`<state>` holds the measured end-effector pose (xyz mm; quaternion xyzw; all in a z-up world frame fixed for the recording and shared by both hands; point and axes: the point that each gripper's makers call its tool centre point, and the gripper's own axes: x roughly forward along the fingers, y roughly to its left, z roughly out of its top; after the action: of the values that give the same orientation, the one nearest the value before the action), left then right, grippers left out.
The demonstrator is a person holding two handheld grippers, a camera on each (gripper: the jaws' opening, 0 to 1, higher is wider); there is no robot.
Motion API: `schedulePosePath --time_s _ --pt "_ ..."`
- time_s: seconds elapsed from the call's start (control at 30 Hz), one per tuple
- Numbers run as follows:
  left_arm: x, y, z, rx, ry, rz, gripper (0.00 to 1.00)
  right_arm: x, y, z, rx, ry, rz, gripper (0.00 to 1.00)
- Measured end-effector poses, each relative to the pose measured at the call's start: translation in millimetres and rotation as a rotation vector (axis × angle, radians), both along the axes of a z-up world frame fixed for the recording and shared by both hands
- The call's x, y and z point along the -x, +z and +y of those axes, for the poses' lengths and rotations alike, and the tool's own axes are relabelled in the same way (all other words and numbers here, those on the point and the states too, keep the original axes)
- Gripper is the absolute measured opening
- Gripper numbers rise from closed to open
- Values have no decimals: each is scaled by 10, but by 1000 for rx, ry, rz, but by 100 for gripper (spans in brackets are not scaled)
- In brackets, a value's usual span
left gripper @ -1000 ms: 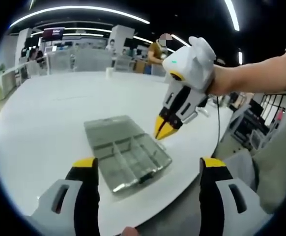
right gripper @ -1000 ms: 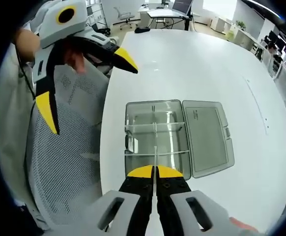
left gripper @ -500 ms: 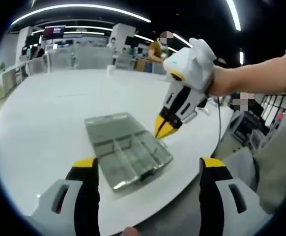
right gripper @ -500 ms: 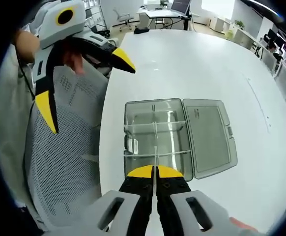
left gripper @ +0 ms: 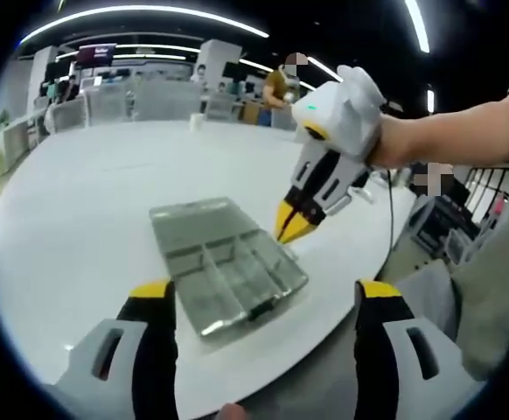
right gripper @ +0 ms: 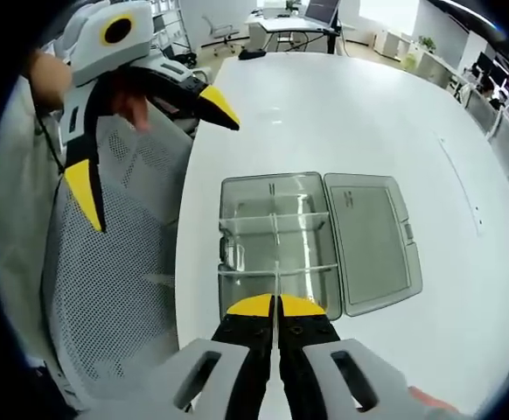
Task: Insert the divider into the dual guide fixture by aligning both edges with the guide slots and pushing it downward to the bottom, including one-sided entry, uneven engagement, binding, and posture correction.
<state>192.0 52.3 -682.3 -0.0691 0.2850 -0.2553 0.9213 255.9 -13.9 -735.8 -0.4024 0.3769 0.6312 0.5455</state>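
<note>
A clear plastic compartment box (right gripper: 276,236) lies on the white table (right gripper: 342,114), its lid (right gripper: 373,236) folded open flat beside it. My right gripper (right gripper: 275,306) is shut on a thin clear divider (right gripper: 276,282), seen edge-on and held over the near end of the box, in line with its middle partition. In the left gripper view, the right gripper (left gripper: 294,226) points down at the far edge of the box (left gripper: 228,262). My left gripper (left gripper: 263,293) is open wide and held back from the box, off the table's edge (right gripper: 149,149).
A grey mesh chair (right gripper: 123,262) stands at the table's edge beneath the left gripper. The box sits close to that edge. A person (left gripper: 281,87) stands far off among office desks. A sleeve (left gripper: 499,289) shows at the right.
Hardly anything: the right gripper with the divider has crept a little farther over the box. The left gripper stays open in the same place.
</note>
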Motion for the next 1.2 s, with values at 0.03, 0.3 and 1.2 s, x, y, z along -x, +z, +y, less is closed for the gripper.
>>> schedulePosePath --time_s 0.03,0.3,1.2 --pt "-2 -2 1 0 1 -1 81 -1 0 0 0 0 0 0" --pt "0 2 3 -4 2 1 81 3 -31 -5 2 11 4 0" --pt "-17 1 11 -7 -1 4 81 -25 -23 -23 50 55 -28 0"
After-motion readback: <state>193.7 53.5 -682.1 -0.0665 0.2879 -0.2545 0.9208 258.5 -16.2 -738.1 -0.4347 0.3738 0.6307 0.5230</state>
